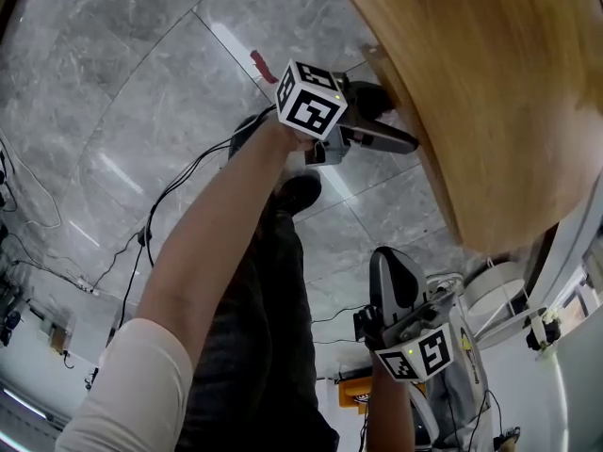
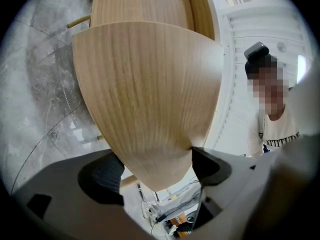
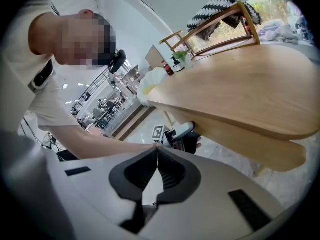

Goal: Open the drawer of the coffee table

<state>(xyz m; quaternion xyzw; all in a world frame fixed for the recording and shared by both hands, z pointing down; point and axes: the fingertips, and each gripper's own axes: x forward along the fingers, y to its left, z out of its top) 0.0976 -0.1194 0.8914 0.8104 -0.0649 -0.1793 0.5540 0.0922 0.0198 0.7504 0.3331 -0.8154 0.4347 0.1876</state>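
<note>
Close by, the person's left arm [image 1: 198, 271] reaches toward 1 o'clock. Its grey left hand-held gripper [image 1: 396, 121] has jaws wide apart, with the rounded light wooden drawer [image 2: 150, 99] between them, under the big light wooden tabletop [image 1: 499, 92]. At 5 o'clock, the grey right hand-held gripper [image 1: 396, 262] is closed tight, holding nothing.
</note>
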